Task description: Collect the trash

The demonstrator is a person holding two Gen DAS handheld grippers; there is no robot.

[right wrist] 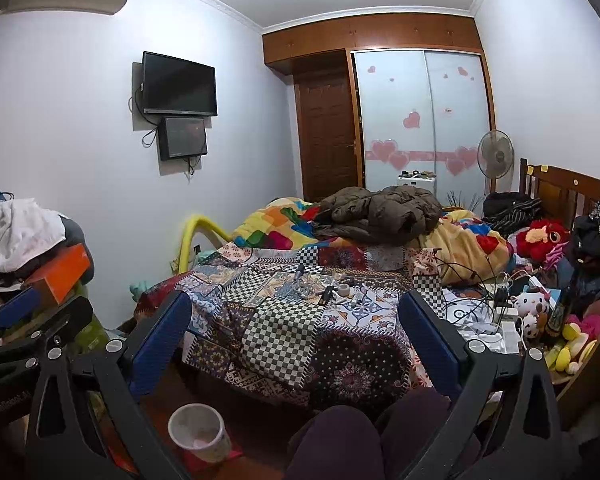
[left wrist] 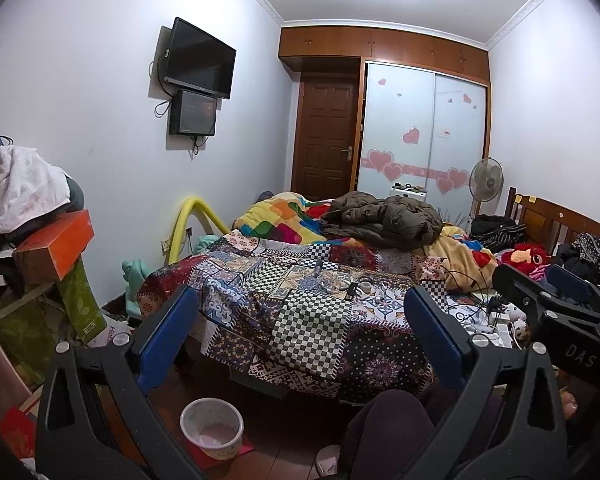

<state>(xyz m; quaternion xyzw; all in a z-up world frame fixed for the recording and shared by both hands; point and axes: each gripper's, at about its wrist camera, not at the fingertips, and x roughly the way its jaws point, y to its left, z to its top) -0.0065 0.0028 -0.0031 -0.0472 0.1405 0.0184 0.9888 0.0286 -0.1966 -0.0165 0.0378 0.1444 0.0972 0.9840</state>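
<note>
Small bits of trash (left wrist: 340,282) lie on the patchwork bedspread (left wrist: 308,320), with a tape roll (left wrist: 366,287) among them; they also show in the right wrist view (right wrist: 320,286). A white waste bin (left wrist: 212,428) stands on the floor at the foot of the bed, also seen in the right wrist view (right wrist: 198,432). My left gripper (left wrist: 300,320) is open and empty, held in front of the bed. My right gripper (right wrist: 296,320) is open and empty too. The right gripper also shows at the right edge of the left wrist view (left wrist: 556,292).
A brown jacket (left wrist: 384,216) and colourful quilts lie further up the bed. Cables, chargers and plush toys (right wrist: 532,308) crowd the bed's right side. Boxes and clothes (left wrist: 40,248) pile up at the left. The person's knee (right wrist: 340,436) is at the bottom.
</note>
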